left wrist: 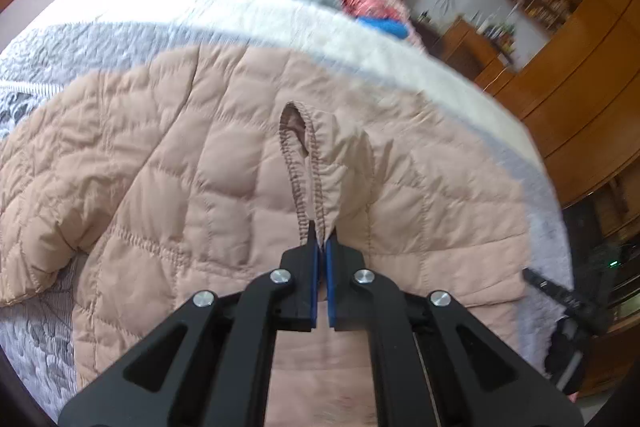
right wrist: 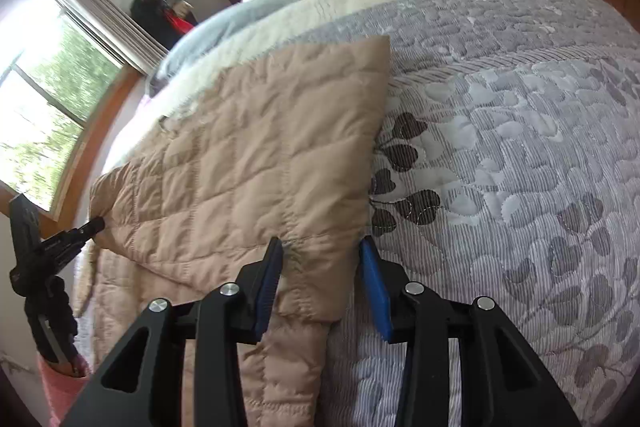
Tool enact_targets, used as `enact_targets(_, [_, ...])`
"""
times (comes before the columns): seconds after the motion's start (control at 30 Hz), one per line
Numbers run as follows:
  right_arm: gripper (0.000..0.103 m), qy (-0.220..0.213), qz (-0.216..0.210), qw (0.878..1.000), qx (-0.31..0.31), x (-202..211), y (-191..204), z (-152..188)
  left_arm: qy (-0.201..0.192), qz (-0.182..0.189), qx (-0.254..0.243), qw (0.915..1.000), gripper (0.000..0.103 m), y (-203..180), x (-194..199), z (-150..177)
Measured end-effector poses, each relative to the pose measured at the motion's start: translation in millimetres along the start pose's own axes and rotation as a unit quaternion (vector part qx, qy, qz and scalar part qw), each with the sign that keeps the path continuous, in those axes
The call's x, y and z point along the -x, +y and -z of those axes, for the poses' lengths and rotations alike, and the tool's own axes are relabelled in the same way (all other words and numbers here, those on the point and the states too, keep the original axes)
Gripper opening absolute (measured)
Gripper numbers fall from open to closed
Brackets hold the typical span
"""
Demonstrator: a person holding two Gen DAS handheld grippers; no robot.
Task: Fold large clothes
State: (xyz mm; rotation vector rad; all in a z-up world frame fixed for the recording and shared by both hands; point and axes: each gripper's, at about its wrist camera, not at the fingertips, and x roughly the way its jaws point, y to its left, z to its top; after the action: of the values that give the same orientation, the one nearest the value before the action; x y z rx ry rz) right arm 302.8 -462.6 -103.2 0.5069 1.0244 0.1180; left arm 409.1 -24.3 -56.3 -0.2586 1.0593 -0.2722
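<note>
One quilted jacket, one bedspread, two claws, left claw, right claw

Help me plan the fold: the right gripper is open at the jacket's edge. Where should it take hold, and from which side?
Probably the flat stitched edge of the quilted jacket, which already lies between the right gripper's open fingers. Come in from the bedspread side, low along the cover: that edge lies thin and free there.
</note>
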Motion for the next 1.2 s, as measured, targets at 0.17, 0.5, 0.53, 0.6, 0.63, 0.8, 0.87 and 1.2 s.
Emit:
enact_targets(0.17, [0.047,0.015,0.017,1.0,-0.001,-14,-5,6,0.028,-0.011,0.008,0.9995,0.003,16,-36,6])
enact_targets(0.5, [0.047,-0.011,0.021,1.0,0.012,16,16,4,-0.002,-0.02,0.022,0.9996,0.028,30,-2,2])
enact_targets(0.53, [0.047,-0.018,0.022,0.999,0.016,23,22,1,-0.013,-0.018,0.014,0.9997,0.028,26,7,3])
enact_targets(0.6, [0.047,-0.024,0.025,0.999,0.027,32,37,-3,-0.027,-0.009,-0.01,0.9996,0.028,7,21,6])
enact_targets(0.63, [0.047,-0.021,0.024,0.999,0.036,32,46,-5,-0.027,-0.008,-0.022,0.9994,0.028,-4,24,7])
enact_targets(0.8, [0.047,0.016,0.033,0.998,0.051,-1,71,-8,0.002,-0.011,-0.062,0.998,0.029,-40,-5,14])
enact_targets(0.87, [0.047,0.03,0.042,0.998,0.045,-15,71,-6,0.021,-0.022,-0.062,0.9976,0.029,-39,-25,16])
enact_targets(1.2, [0.046,0.029,0.079,0.994,0.063,-39,72,3,0.029,-0.024,-0.081,0.996,0.029,-28,-55,31])
